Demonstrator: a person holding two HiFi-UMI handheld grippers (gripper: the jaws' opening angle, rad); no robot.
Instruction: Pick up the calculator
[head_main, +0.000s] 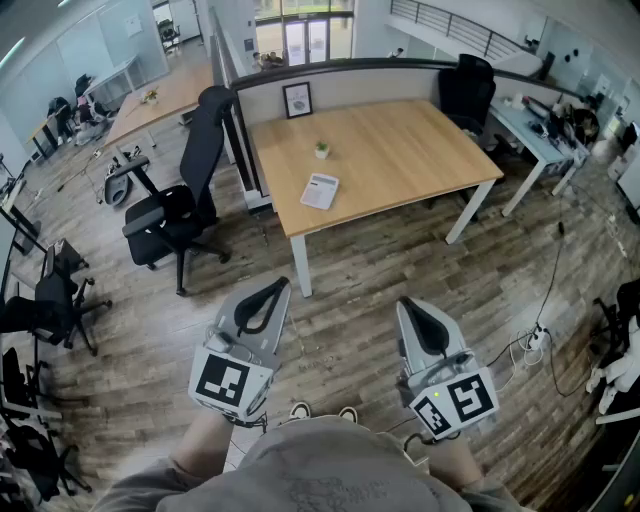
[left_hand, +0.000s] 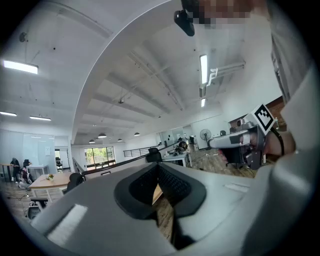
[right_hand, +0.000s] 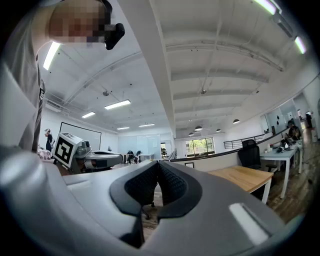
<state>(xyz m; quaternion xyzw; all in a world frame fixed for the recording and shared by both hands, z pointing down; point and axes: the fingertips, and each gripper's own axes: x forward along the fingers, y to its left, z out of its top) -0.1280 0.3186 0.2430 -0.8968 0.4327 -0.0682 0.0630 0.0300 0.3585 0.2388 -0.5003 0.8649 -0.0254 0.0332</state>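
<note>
The white calculator lies flat near the front left of a wooden table, far ahead of both grippers. I hold my left gripper and right gripper level over the wood floor, close to my body and well short of the table. Each has its jaws together with nothing between them. From the left gripper view the black pads meet at the tip, and the right gripper shows beside it. The right gripper view shows its pads meeting the same way, with the table to the right.
A small potted plant and a framed picture stand on the table behind the calculator. A black office chair sits left of the table, another chair at its far right. Cables and a power strip lie on the floor at right.
</note>
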